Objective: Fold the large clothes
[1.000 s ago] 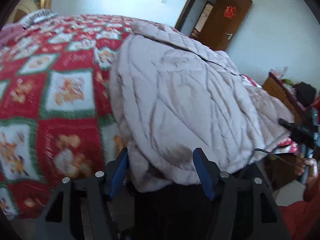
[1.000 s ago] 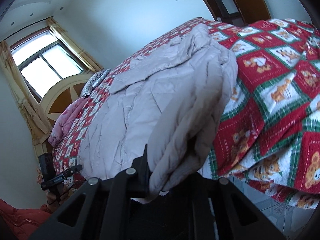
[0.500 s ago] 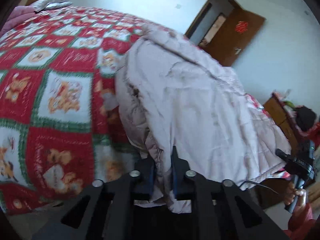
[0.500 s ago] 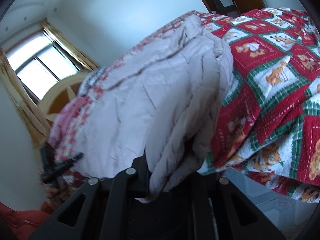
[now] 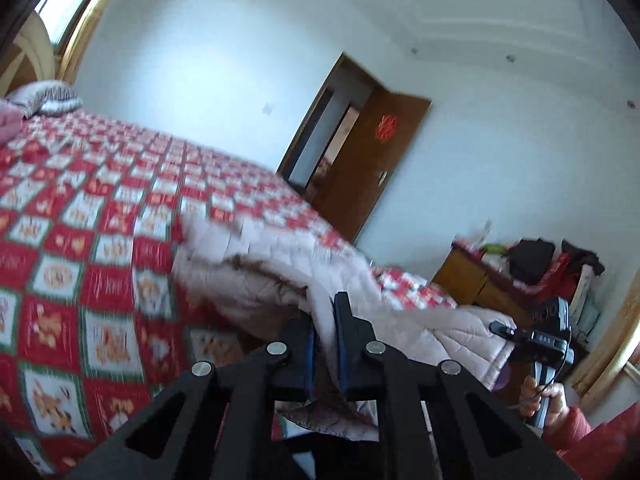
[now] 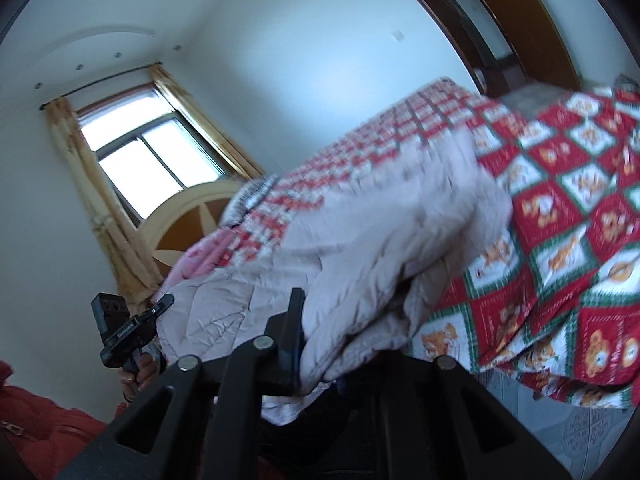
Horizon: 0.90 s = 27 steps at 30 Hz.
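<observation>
Two black grippers each pinch the near hem of one pale pink quilted coat (image 5: 280, 280). On the left gripper (image 5: 325, 354) the blue-lined fingers (image 5: 308, 352) are nearly closed, with only a thin fold of fabric between them. On the right gripper (image 6: 316, 344) only the left finger (image 6: 292, 336) shows; the coat (image 6: 360, 248) bulges over the other, and the fabric drapes out of the grip, so it is clamped on the cloth as well. The coat is puffy, stitched in diamond panels, creased and soft, and its near edge is raised off the bed while the rest lies in a heap toward the far side. It rests on a bedspread (image 5: 88, 240) of red, green and white squares printed with small bears, whose edge hangs down at the near right in the right wrist view (image 6: 560, 320). White walls enclose the room. The left wrist view alone shows an open brown door (image 5: 372, 168) with a red ornament, and a wooden cabinet (image 5: 476, 280) piled with dark and red things at the far right. The right wrist view alone shows a bright window (image 6: 148, 160) with yellow curtains (image 6: 80, 184) and a curved cream headboard (image 6: 188, 220). Each view catches the opposite gripper's handle in a hand with a red sleeve.
</observation>
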{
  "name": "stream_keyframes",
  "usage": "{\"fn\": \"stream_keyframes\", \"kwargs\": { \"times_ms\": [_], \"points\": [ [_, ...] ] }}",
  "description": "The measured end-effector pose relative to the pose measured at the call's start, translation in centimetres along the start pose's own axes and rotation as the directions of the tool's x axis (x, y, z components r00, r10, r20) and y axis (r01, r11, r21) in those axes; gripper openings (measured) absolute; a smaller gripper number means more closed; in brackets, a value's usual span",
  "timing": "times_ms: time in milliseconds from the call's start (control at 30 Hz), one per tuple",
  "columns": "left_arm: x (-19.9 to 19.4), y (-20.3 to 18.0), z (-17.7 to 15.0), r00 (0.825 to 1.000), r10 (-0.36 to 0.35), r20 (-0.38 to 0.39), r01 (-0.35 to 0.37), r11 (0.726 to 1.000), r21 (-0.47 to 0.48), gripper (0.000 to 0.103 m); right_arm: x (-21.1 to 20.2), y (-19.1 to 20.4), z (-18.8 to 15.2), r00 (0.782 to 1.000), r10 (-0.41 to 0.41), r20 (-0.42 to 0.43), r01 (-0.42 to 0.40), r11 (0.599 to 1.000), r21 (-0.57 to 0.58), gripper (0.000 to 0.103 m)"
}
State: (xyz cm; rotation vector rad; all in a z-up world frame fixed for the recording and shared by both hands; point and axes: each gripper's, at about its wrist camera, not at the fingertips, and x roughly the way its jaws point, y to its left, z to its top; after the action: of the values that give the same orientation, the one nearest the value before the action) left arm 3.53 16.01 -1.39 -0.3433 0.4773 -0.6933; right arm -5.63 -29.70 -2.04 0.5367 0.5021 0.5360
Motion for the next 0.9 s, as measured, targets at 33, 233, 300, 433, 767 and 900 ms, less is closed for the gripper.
{"fn": "stream_keyframes", "kwargs": {
  "times_ms": [33, 233, 300, 433, 767, 900],
  "points": [
    [0.1, -0.2, 1.2, 1.000, 0.008, 0.015, -0.008, 1.000, -0.002, 0.008, -0.4, 0.2, 0.6, 1.000, 0.002, 0.020, -0.002, 1.000, -0.004, 0.016],
    [5.6, 2.4, 8.2, 0.993, 0.115, 0.017, -0.112, 0.987, -0.114, 0.008, 2.4, 0.5, 6.9, 0.994, -0.017, 0.107, 0.023, 0.998, -0.058, 0.016],
    [8.8, 3.4, 10.3, 0.987, 0.163, -0.011, -0.163, 0.978, -0.127, 0.009, 4.9, -0.7, 9.5, 0.993, -0.033, 0.110, 0.038, 0.998, -0.040, 0.016],
    [16.3, 6.0, 13.0, 0.955, 0.274, -0.112, -0.290, 0.943, -0.161, 0.010, 11.6, -4.7, 14.6, 0.993, -0.093, 0.076, 0.091, 0.996, 0.019, 0.016],
    [32.0, 13.9, 13.4, 0.820, 0.443, -0.364, -0.527, 0.832, -0.174, 0.015, 26.7, -18.6, 17.7, 0.956, -0.274, -0.102, 0.288, 0.942, 0.170, 0.021],
    [35.2, 18.3, 11.6, 0.831, 0.361, -0.423, -0.494, 0.829, -0.264, 0.018, 30.3, -22.8, 16.7, 0.953, -0.264, -0.146, 0.291, 0.932, 0.216, 0.022]
  ]
}}
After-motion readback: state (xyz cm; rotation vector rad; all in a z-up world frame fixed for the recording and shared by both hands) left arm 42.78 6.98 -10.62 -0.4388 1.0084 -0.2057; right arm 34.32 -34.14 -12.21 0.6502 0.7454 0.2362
